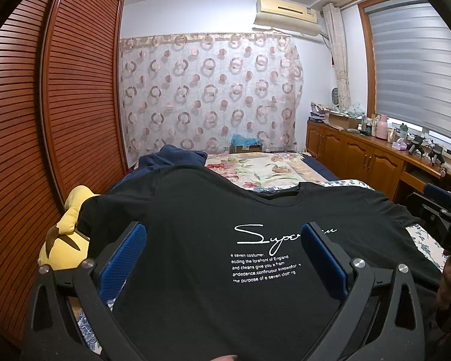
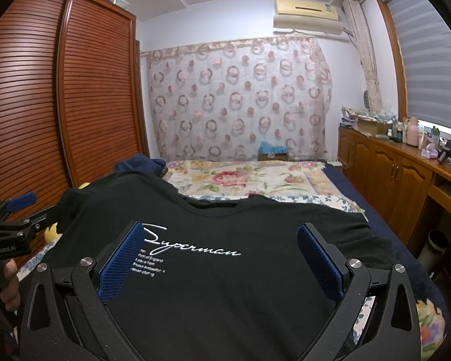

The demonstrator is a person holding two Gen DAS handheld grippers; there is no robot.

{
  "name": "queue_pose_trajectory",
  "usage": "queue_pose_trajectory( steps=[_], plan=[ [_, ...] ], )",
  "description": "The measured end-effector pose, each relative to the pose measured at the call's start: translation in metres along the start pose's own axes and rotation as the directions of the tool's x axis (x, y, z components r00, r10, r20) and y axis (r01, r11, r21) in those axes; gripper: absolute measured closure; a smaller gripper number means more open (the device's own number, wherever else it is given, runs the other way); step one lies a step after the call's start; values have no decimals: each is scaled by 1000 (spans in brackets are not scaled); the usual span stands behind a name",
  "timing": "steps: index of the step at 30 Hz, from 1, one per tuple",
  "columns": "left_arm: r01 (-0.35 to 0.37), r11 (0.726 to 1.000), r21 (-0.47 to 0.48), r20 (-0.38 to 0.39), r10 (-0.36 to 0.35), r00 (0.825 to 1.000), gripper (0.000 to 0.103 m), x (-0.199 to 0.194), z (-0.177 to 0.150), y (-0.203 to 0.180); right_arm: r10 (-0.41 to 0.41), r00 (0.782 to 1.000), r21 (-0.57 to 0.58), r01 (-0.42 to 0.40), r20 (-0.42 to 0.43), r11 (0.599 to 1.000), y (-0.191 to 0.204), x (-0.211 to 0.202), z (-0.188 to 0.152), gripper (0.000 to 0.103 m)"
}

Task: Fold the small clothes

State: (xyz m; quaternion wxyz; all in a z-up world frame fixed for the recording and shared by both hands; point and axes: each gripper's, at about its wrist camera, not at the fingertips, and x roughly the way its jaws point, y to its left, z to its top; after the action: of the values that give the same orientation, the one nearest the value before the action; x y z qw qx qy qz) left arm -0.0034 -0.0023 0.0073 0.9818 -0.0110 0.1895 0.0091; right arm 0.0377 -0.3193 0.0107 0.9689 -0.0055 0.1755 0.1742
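Note:
A black T-shirt (image 1: pixel 195 204) (image 2: pixel 225 294) with white "Superman" script and small print lies spread front-up on the bed, collar toward the far side. My left gripper (image 1: pixel 224 234) hovers open over its left half, blue pads wide apart with only the cloth below. Over the right half, my right gripper (image 2: pixel 221 234) is open the same way and holds nothing. Each gripper shows at the edge of the other's view: the right gripper (image 1: pixel 442 210) by the right sleeve, the left gripper (image 2: pixel 15 213) by the left sleeve. A hand holds each handle.
A yellow plush toy (image 1: pixel 66 240) lies at the shirt's left edge beside the slatted wooden wardrobe (image 1: pixel 30 150). A navy garment (image 1: pixel 171 156) and a floral quilt (image 2: pixel 240 177) lie farther up the bed. Cluttered wooden cabinets (image 2: pixel 391 168) line the right wall.

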Motion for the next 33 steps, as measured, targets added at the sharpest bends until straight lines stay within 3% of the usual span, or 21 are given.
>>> queue_pose_trajectory(
  steps=[33],
  plan=[
    [-3,1000,5,4,3,1000,0,0,2,0,1,1000,1,-1,1,1000,-1,1,-1,0]
  ],
)
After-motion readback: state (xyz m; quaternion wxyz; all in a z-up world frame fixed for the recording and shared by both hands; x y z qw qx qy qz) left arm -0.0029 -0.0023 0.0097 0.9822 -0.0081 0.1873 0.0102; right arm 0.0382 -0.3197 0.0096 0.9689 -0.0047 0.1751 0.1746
